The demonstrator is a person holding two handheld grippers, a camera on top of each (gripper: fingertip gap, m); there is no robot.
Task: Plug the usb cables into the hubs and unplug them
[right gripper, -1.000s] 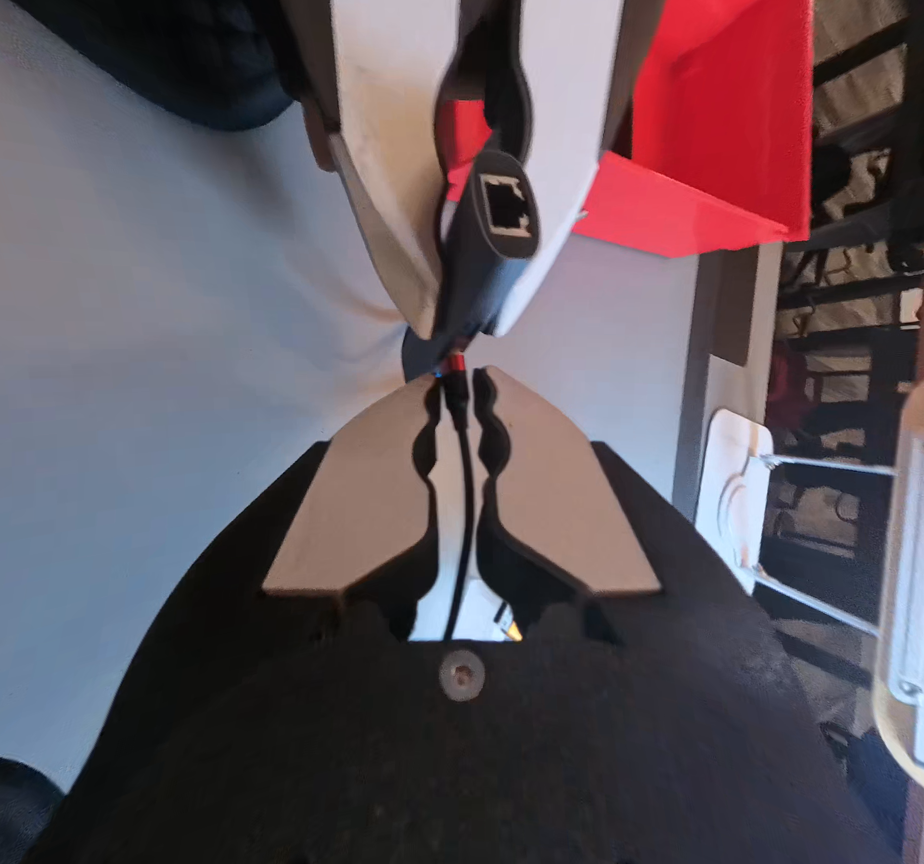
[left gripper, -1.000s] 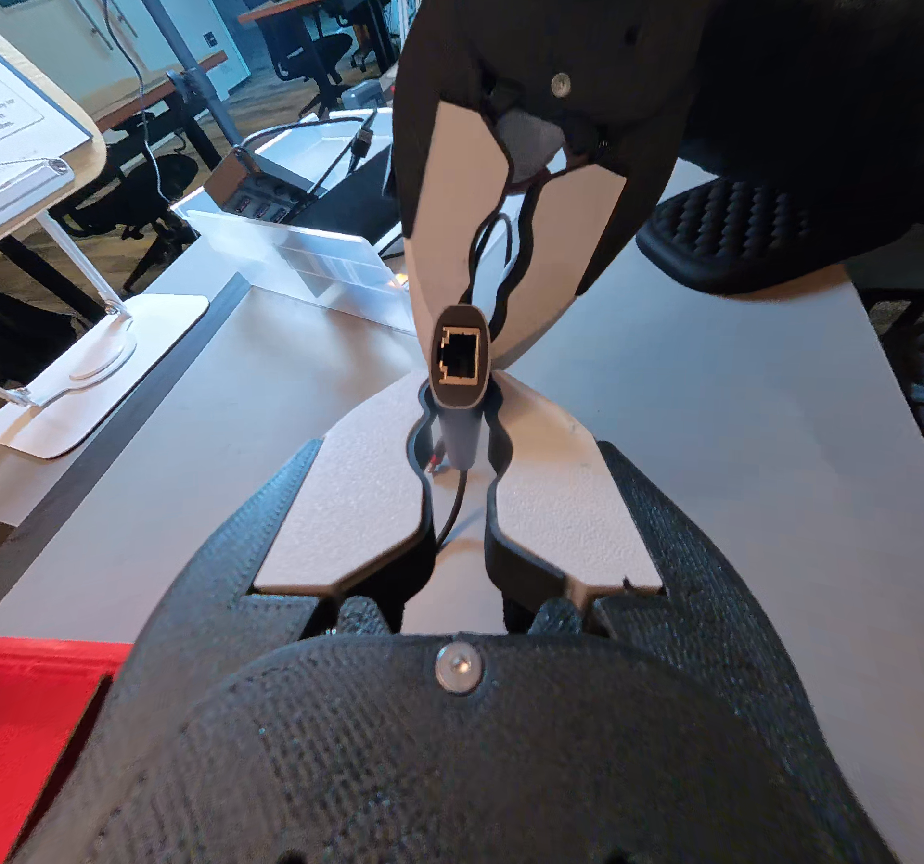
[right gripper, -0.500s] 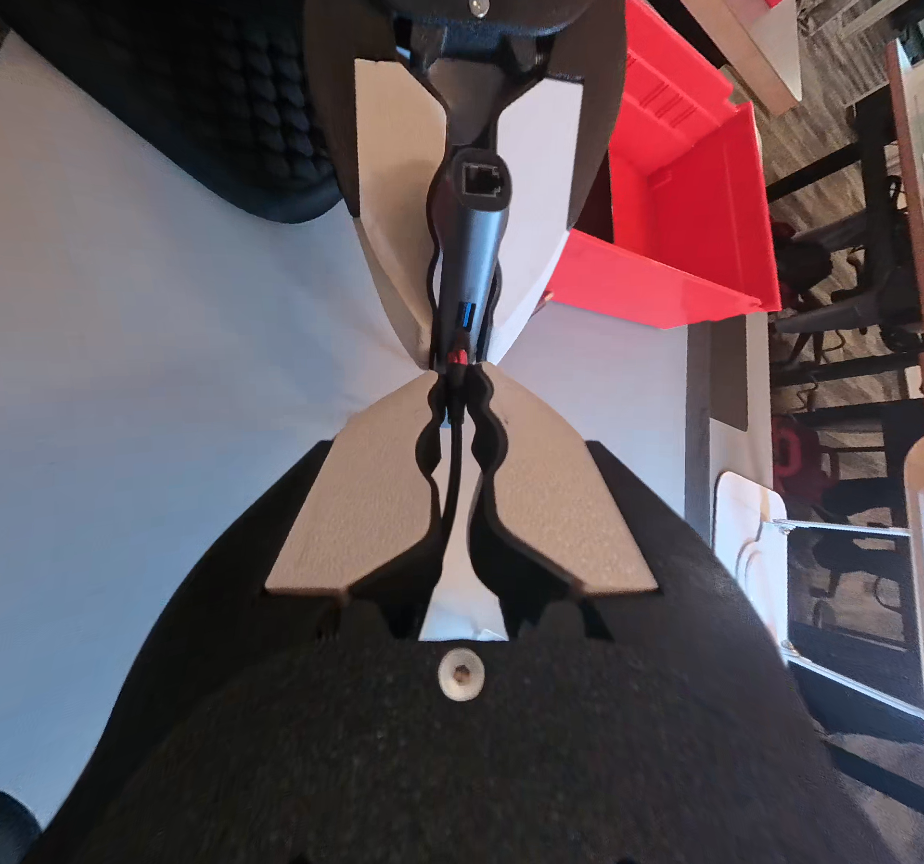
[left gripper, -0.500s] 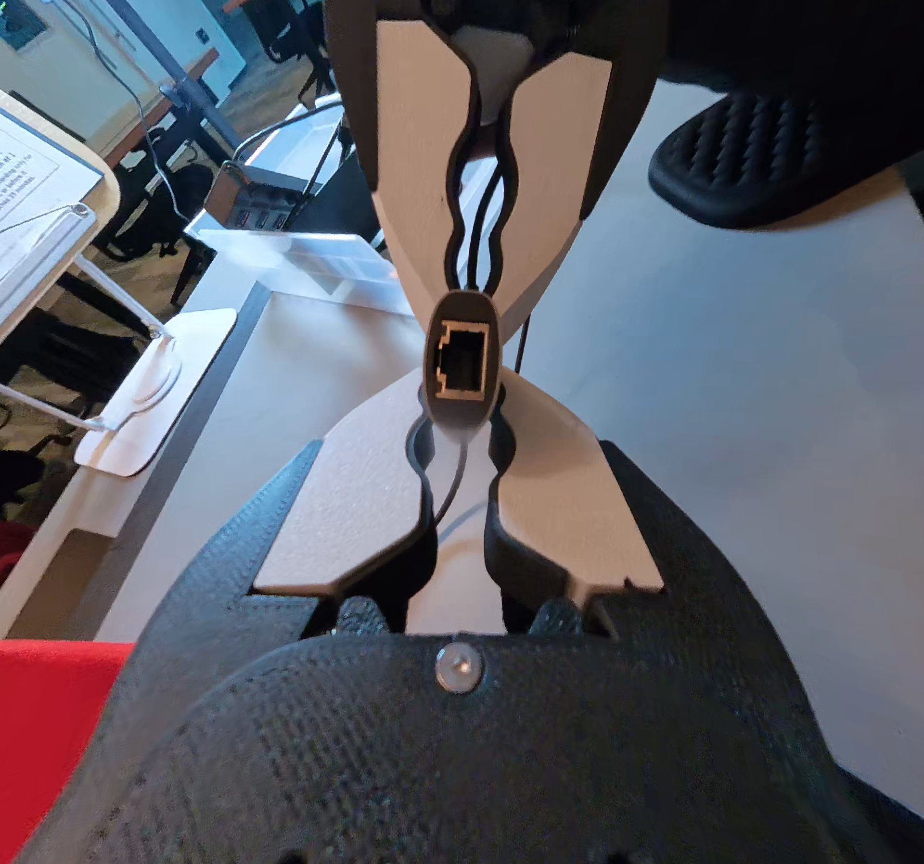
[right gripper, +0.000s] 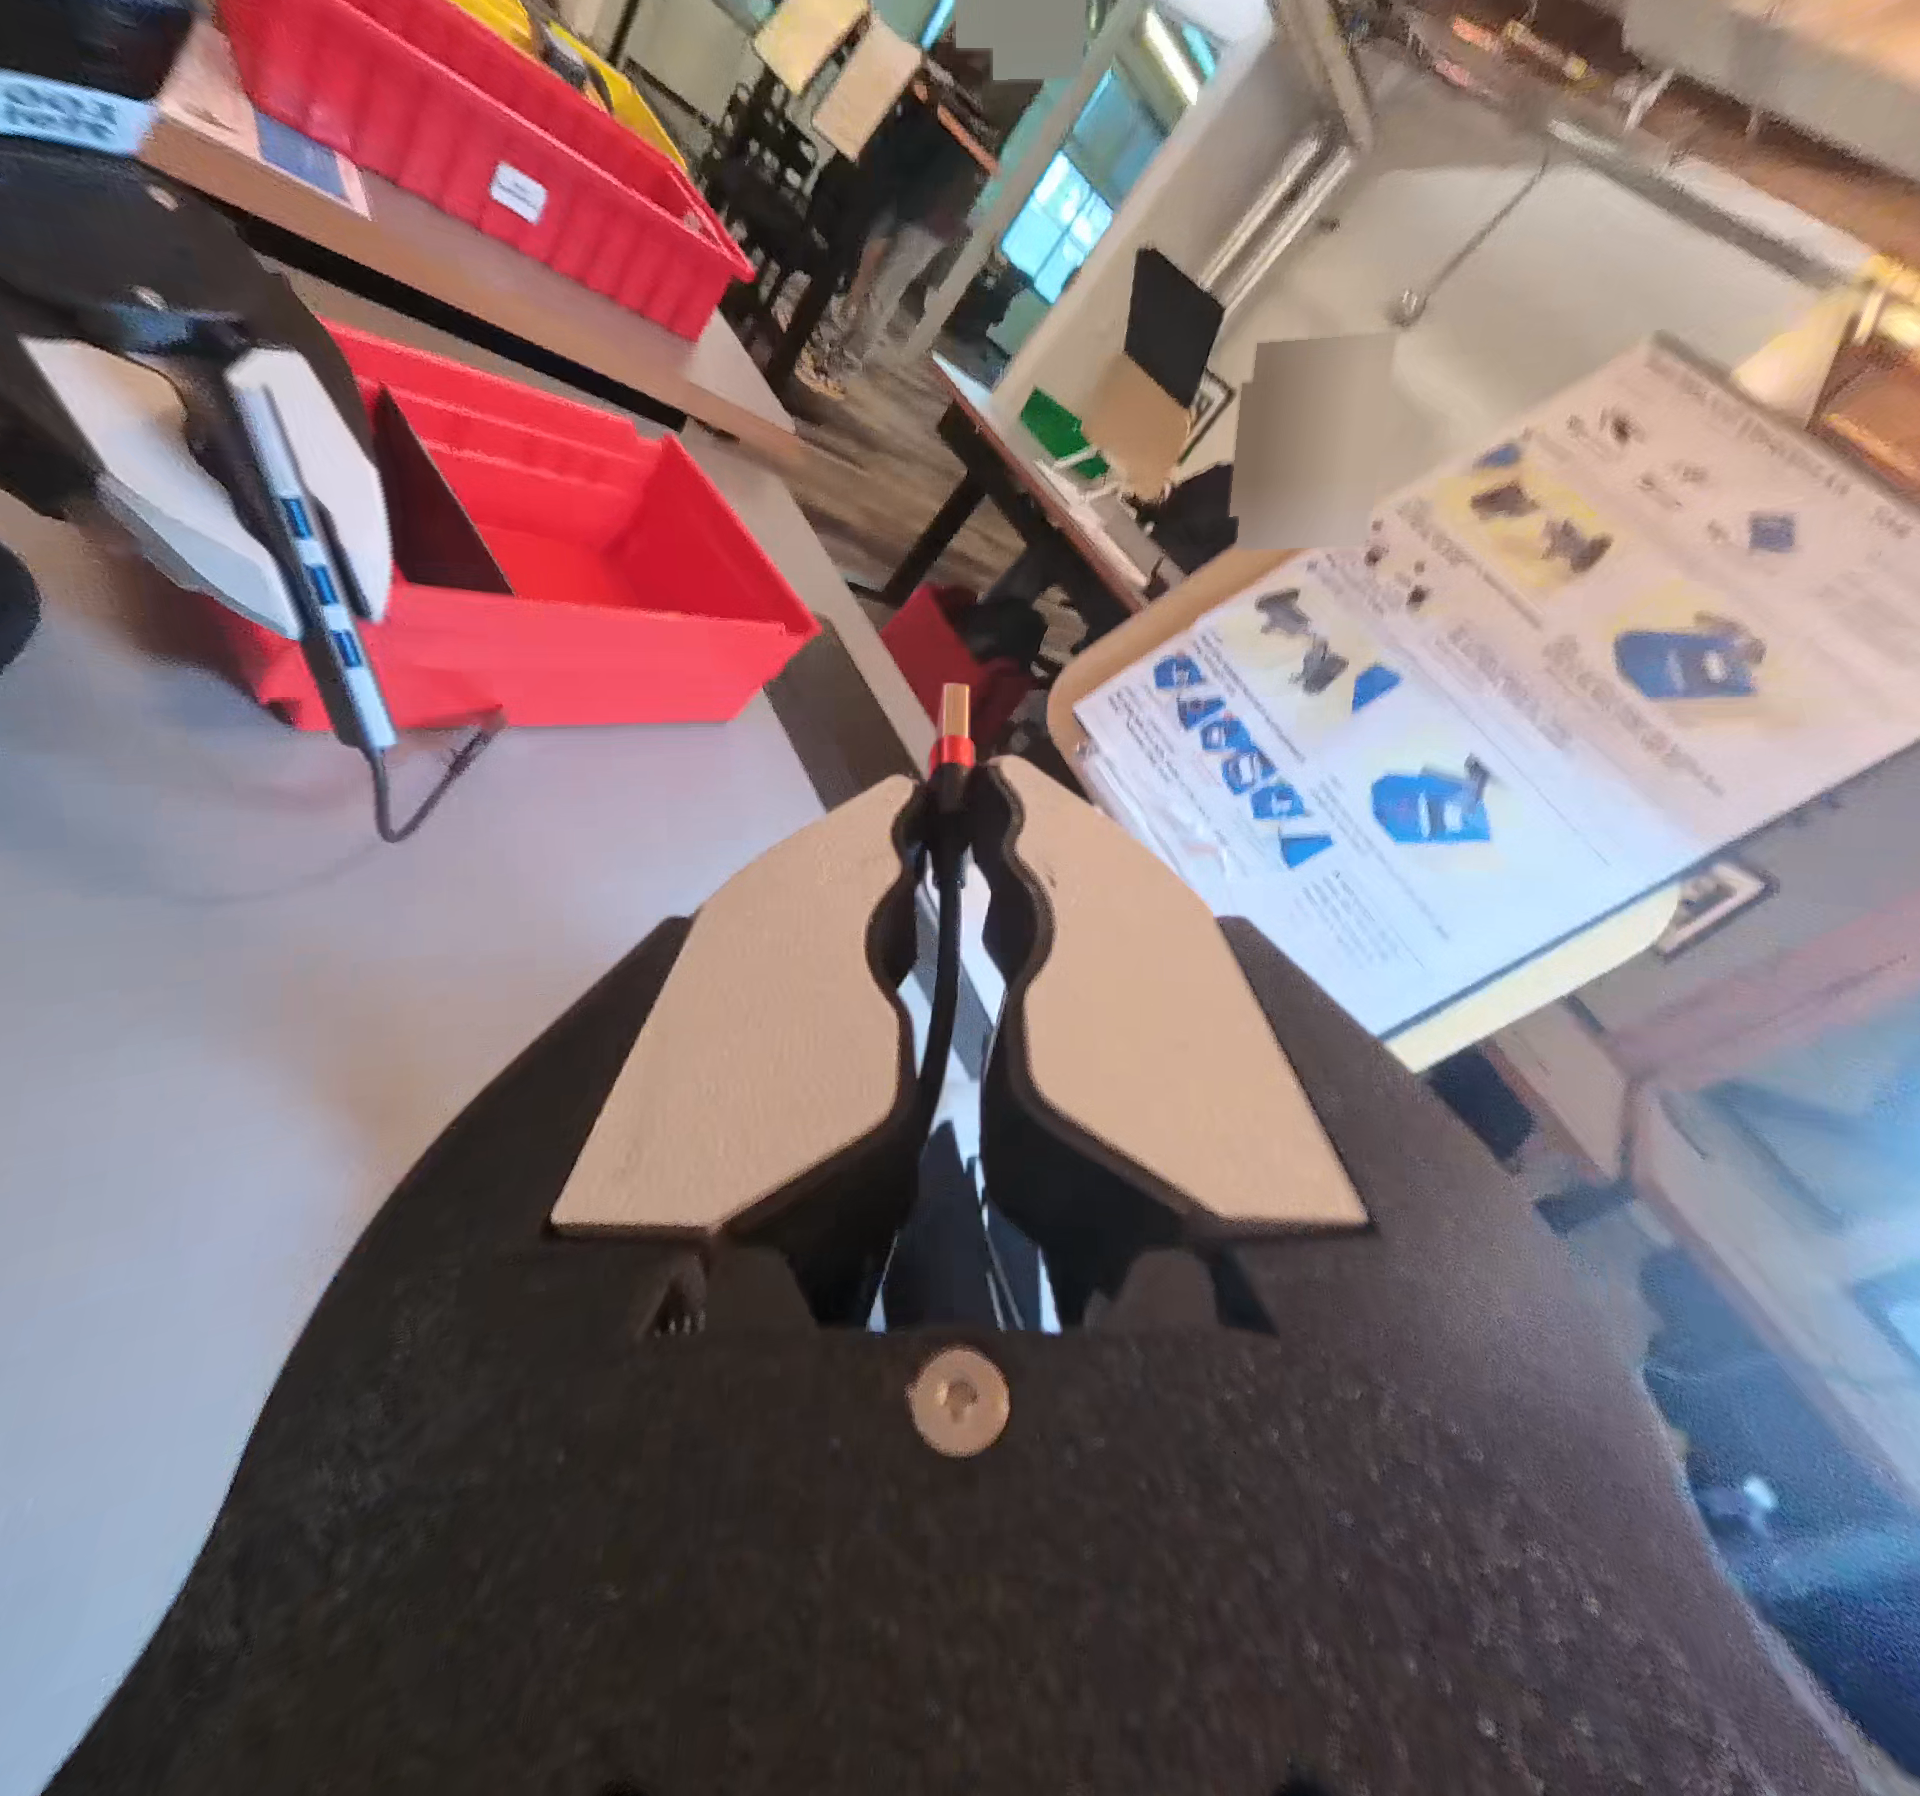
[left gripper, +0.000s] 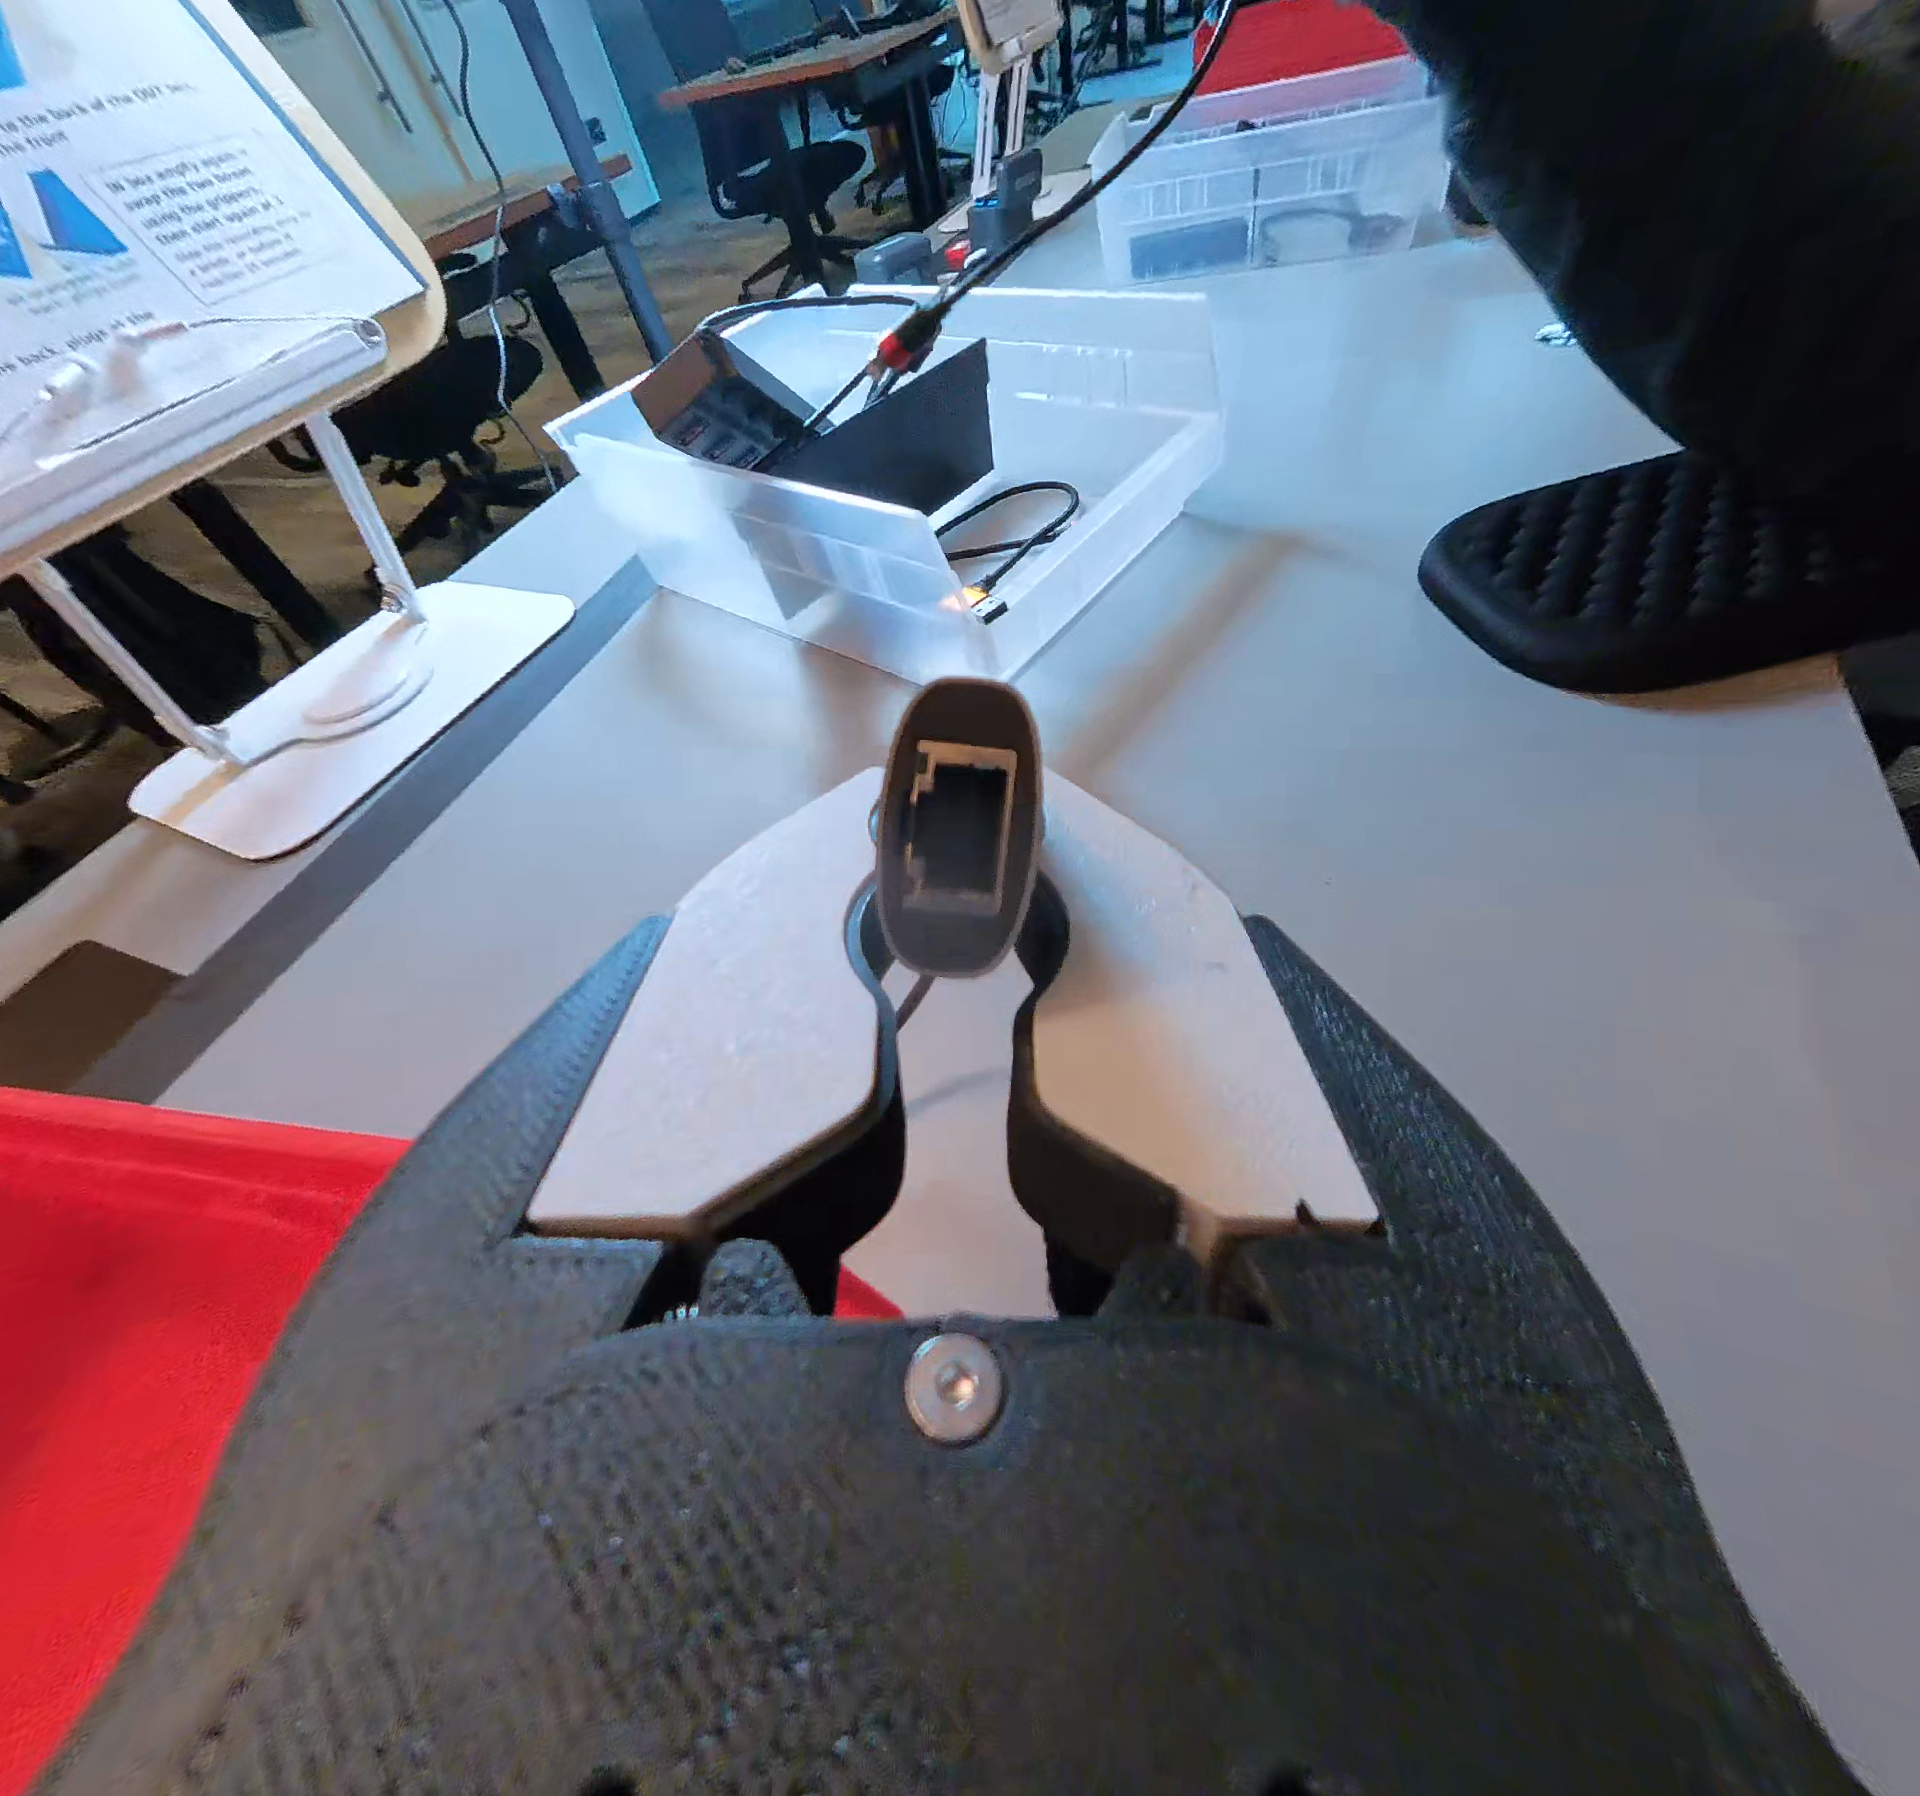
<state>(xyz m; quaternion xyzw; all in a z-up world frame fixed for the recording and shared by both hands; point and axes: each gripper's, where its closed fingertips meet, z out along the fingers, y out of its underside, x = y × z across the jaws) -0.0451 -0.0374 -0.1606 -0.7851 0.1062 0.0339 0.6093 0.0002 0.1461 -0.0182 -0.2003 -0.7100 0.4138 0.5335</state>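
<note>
My left gripper (left gripper: pixel 961 811) is shut on a slim grey hub (left gripper: pixel 958 837), whose end socket faces the camera. In the right wrist view that hub (right gripper: pixel 353 681) shows blue side ports and hangs between the left gripper's fingers (right gripper: pixel 312 458) at far left, its short lead (right gripper: pixel 416 801) drooping to the table. My right gripper (right gripper: pixel 954 775) is shut on a black USB cable (right gripper: pixel 940 967). Its red-collared gold plug (right gripper: pixel 954 723) sticks out past the tips, free in the air and well apart from the hub. A red-collared plug (left gripper: pixel 902 352) dangles on a black cable over the clear tray.
A clear tray (left gripper: pixel 831 551) on the white table (left gripper: pixel 1455 915) holds a dark hub box (left gripper: pixel 707 406) and another cable (left gripper: pixel 1023 525). A red bin (right gripper: pixel 582 593) sits behind the hub. There is an instruction sheet on a stand (right gripper: pixel 1507 707), a black textured pad (left gripper: pixel 1662 583) at right and a dark sleeve (left gripper: pixel 1662 136). My right fingertips sit around 25 cm from my left ones.
The plug has come out of the hub. The two grippers were tip to tip and have moved far apart. The right gripper has swung away with the cable.
</note>
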